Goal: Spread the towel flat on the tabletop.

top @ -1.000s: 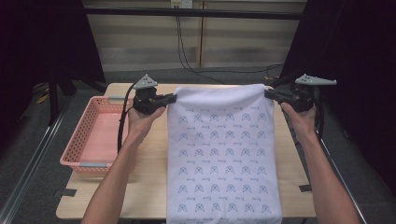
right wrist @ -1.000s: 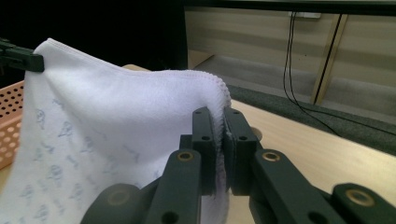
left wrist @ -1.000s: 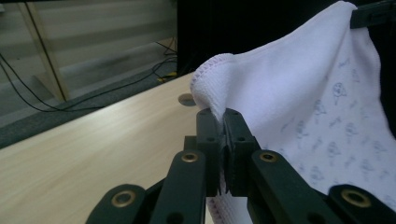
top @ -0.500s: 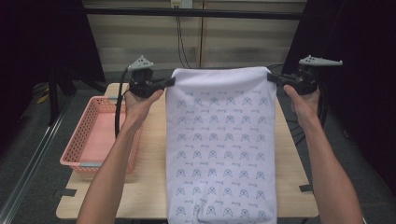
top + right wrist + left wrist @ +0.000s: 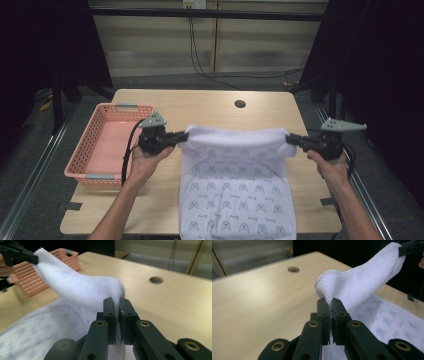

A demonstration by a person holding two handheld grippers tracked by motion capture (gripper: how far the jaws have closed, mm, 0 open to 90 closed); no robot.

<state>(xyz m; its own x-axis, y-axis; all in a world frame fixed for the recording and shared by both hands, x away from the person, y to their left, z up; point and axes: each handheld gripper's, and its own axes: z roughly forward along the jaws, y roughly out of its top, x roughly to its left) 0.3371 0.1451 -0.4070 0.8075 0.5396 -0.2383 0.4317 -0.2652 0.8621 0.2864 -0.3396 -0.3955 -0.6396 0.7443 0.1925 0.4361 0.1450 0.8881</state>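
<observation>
A white towel (image 5: 235, 185) printed with small grey figures hangs stretched between my two grippers over the wooden table (image 5: 200, 110), its lower part lying on the table and draping over the near edge. My left gripper (image 5: 181, 138) is shut on the towel's left top corner; in the left gripper view the hemmed towel corner (image 5: 329, 285) bulges out above the closed left gripper (image 5: 331, 301). My right gripper (image 5: 292, 139) is shut on the right top corner. In the right gripper view the towel (image 5: 82, 292) runs from the right gripper (image 5: 117, 301) away toward the other hand.
A pink plastic basket (image 5: 92, 150) stands on the table's left side, close to my left hand; the basket (image 5: 37, 277) also shows in the right gripper view. A round hole (image 5: 240, 104) is in the tabletop at the far middle. Dark floor and cables lie beyond the table.
Both grippers have come down and toward the near side with the towel's top edge. More of the towel now lies on the table, and the far half of the table is uncovered.
</observation>
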